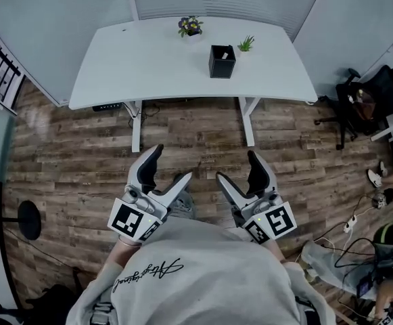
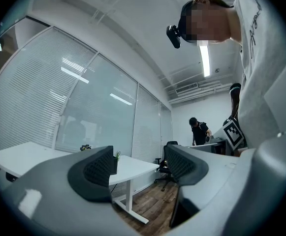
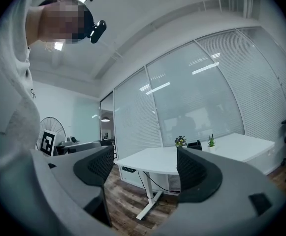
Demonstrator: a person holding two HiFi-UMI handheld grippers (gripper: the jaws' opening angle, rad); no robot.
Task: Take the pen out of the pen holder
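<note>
A black square pen holder (image 1: 222, 61) stands on the white desk (image 1: 149, 66), towards its middle right; I cannot make out a pen in it. In the right gripper view the pen holder (image 3: 196, 144) peeks over the right jaw, far off on the desk (image 3: 157, 160). My left gripper (image 1: 171, 164) and right gripper (image 1: 237, 166) are held close to the person's body over the wood floor, well short of the desk. Both are open with nothing between the jaws. The left gripper (image 2: 140, 166) and right gripper (image 3: 145, 168) frame only floor and desk.
A small flower pot (image 1: 190, 26) and a green plant (image 1: 246, 44) stand behind the holder. A black office chair (image 1: 372, 97) is at the right, with cables (image 1: 355, 222) on the floor. A fan base (image 1: 28, 220) stands left. Another person (image 2: 200, 131) stands far off.
</note>
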